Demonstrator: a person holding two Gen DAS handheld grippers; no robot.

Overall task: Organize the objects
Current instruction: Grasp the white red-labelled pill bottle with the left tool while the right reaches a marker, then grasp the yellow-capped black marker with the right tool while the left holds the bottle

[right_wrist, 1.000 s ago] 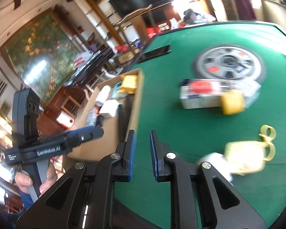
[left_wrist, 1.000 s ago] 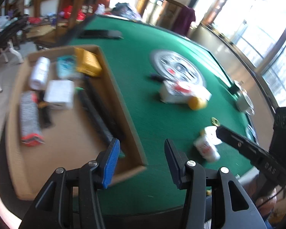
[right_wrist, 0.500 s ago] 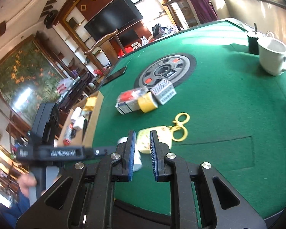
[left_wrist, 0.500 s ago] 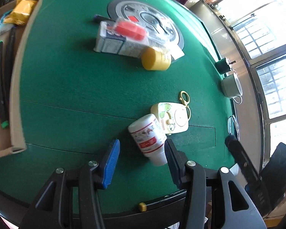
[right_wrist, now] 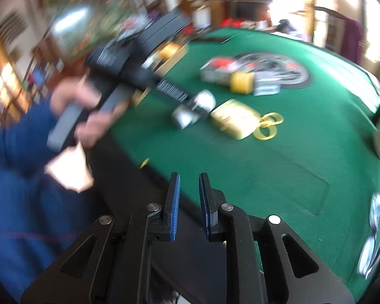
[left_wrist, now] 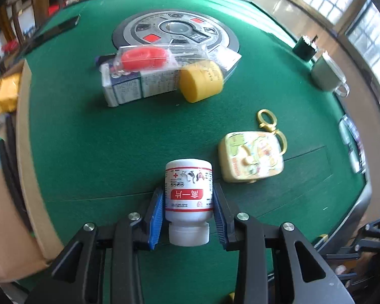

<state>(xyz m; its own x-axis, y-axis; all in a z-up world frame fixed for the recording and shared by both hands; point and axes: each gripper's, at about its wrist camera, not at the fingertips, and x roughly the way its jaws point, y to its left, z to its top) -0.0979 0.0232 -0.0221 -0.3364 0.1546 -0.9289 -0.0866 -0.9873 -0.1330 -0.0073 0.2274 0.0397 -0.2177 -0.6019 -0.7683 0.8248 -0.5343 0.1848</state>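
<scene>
A white medicine bottle (left_wrist: 188, 174) with a red label lies on the green felt table (left_wrist: 101, 139), its cap toward the camera. My left gripper (left_wrist: 188, 190) straddles it, jaws closing, and both blue pads (left_wrist: 158, 205) meet the bottle's sides. The right wrist view, blurred, shows the same bottle (right_wrist: 205, 100) at the tip of that gripper, held by a hand (right_wrist: 88, 124). My right gripper (right_wrist: 189, 177) hangs over the table's near edge, shut, with nothing between its fingers.
A yellow tin (left_wrist: 252, 160) with a gold clasp lies just right of the bottle. Farther back are a yellow tub (left_wrist: 200, 81), a carton (left_wrist: 136, 83) under a red packet (left_wrist: 144, 57), and a round grey disc (left_wrist: 176, 29). A cardboard box (left_wrist: 25, 126) lines the left side. A mug (left_wrist: 325, 74) stands far right.
My left gripper swung from the cardboard box to the white bottle, came down around it and closed onto its sides. The right gripper swept sideways and rolled, staying shut.
</scene>
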